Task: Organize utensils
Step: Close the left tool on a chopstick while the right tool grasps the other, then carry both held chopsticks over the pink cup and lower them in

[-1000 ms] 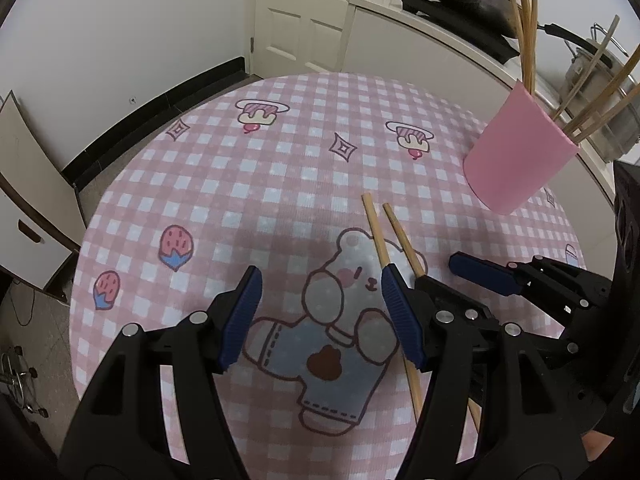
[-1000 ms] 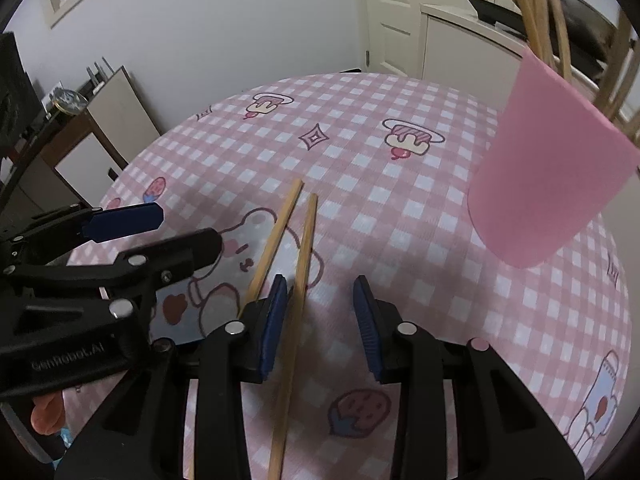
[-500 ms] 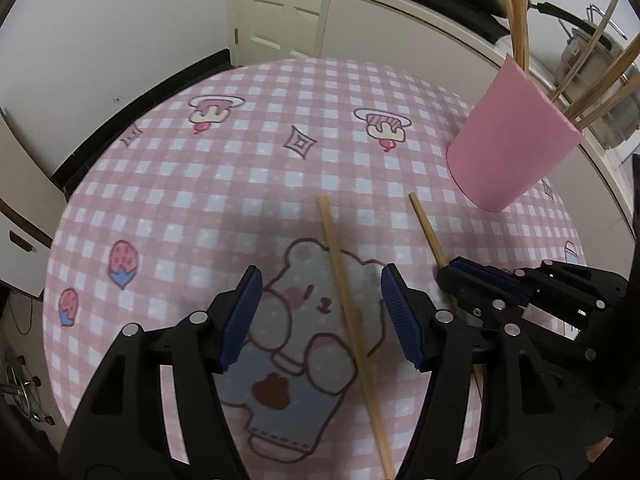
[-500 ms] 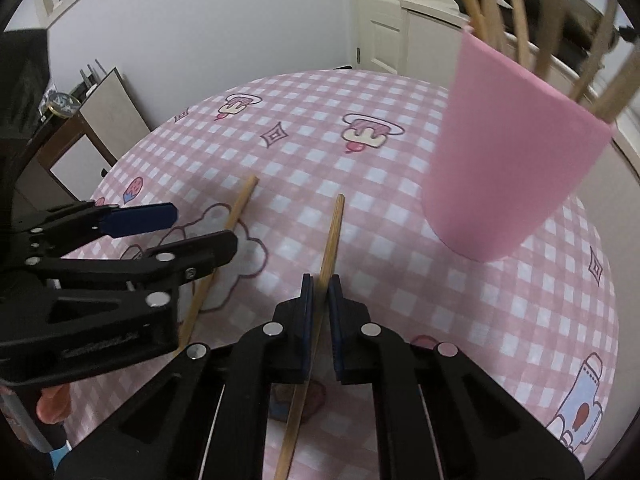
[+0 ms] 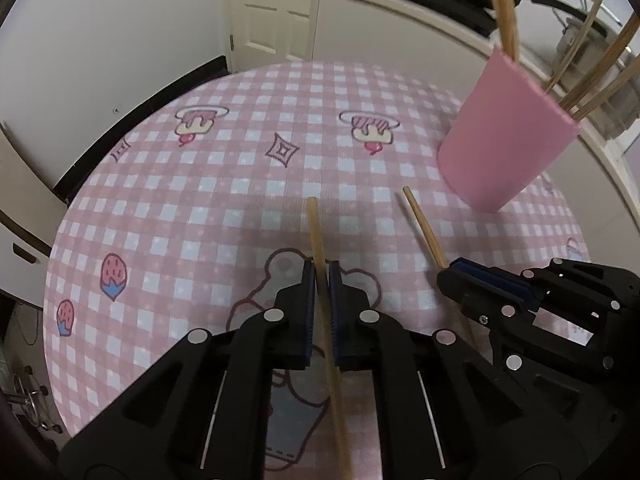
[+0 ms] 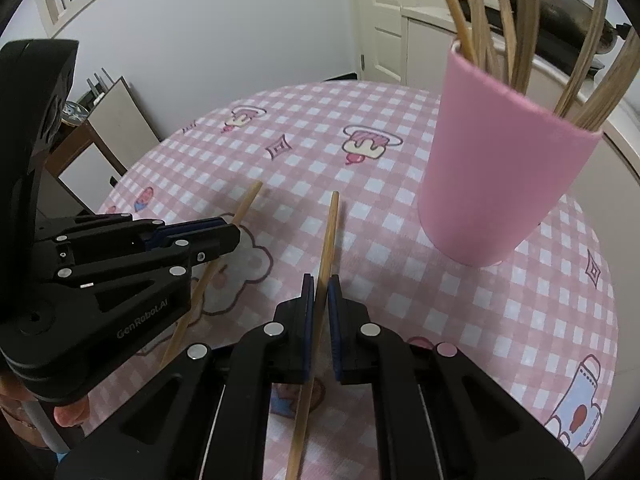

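Note:
In the left wrist view my left gripper (image 5: 319, 268) has its jaws closing, and the pads press on a wooden chopstick (image 5: 314, 224) that points away over the pink checked tablecloth (image 5: 224, 184). To its right my right gripper (image 5: 460, 270) is shut on a second chopstick (image 5: 420, 220). The right wrist view shows that gripper (image 6: 319, 280) clamped on its chopstick (image 6: 330, 232), with the left gripper (image 6: 224, 228) and its stick (image 6: 248, 200) at left. A pink cup (image 6: 500, 184) holding several sticks stands just right of both tips.
The round table's edge (image 5: 132, 128) curves close on the left and far sides. Behind the cup runs a white counter (image 5: 400, 28) with a dark pan and a metal pot. A white door (image 5: 272, 4) and a folded board (image 6: 120, 116) stand beyond the table.
Both grippers have shut, each on one chopstick, the right first and then the left. The two sticks, side by side before, are now spread apart. The cup looks nearer.

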`<state>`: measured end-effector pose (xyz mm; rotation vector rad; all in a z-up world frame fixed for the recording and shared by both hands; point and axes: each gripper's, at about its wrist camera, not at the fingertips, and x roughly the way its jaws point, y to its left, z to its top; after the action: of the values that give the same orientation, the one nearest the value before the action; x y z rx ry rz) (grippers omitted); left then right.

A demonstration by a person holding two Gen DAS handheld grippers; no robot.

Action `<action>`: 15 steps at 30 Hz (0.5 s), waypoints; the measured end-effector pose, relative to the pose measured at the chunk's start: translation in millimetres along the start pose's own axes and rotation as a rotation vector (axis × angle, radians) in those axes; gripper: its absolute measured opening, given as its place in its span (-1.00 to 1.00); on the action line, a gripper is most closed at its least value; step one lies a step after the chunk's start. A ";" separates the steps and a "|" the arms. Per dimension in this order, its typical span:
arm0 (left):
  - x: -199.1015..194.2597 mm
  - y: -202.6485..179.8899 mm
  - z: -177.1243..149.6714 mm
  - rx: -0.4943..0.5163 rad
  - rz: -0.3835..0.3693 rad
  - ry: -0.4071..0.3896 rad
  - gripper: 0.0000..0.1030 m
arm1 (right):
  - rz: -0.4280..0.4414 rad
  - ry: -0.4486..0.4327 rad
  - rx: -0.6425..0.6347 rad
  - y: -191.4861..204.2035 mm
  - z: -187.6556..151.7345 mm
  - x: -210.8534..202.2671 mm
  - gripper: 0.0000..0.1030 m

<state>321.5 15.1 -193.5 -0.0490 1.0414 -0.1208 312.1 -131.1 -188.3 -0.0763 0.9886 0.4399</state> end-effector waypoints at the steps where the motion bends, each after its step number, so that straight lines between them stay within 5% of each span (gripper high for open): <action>1: -6.0 0.7 -0.9 0.001 -0.006 -0.010 -0.87 | 0.003 -0.006 -0.002 1.0 0.3 -2.6 -0.89; 15: -136.3 -8.3 0.6 -0.023 -0.093 -0.274 -0.88 | 0.046 -0.217 -0.015 16.9 4.0 -98.7 -0.91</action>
<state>253.4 23.7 -75.4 -0.1314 0.7667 -0.1813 262.3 -146.7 -102.9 -0.0187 0.7744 0.4871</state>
